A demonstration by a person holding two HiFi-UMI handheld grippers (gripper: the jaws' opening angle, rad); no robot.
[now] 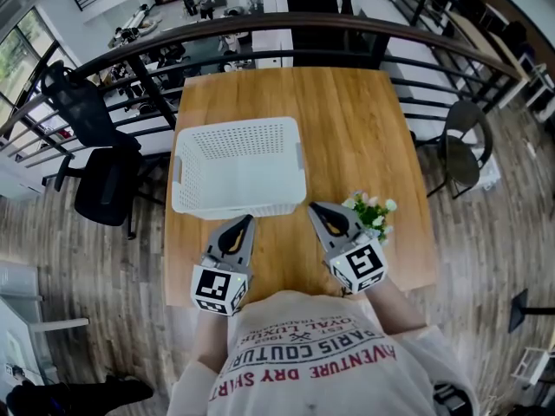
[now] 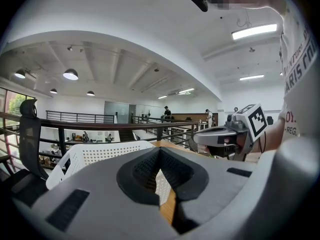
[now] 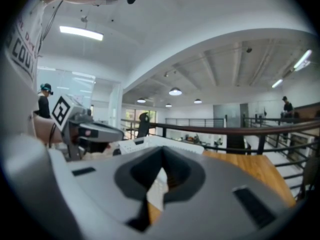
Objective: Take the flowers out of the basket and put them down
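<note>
pointing up the frame from the lower middle of the head view, the left gripper [image 1: 248,220] and the right gripper [image 1: 313,207] sit side by side over the near part of the wooden worktop [image 1: 347,120], each with its marker cube toward the person; the left gripper's tip lies just below the near wall of the white perforated basket [image 1: 234,203], slightly left of centre; the right gripper's tip lies just beside the basket's lower right corner; in its own view the left gripper has its jaws pressed together at the tip, with nothing pinched and only a sliver of basket and wood showing through the gap lower down; the right gripper's jaws are likewise pressed together and hold nothing; the flowers [image 1: 373,213], small white blooms with green leaves, lie on the worktop outside the basket, just to the right of the right gripper and near the worktop's right edge; whether they touch that gripper i cannot tell; a dark curved railing [image 1: 260,26] runs past the far edge of the worktop; a black office chair [image 1: 95,146] stands at the left and a round dark chair [image 1: 464,150] at the right; the person's printed shirt [image 1: 321,354] fills the bottom centre.
</note>
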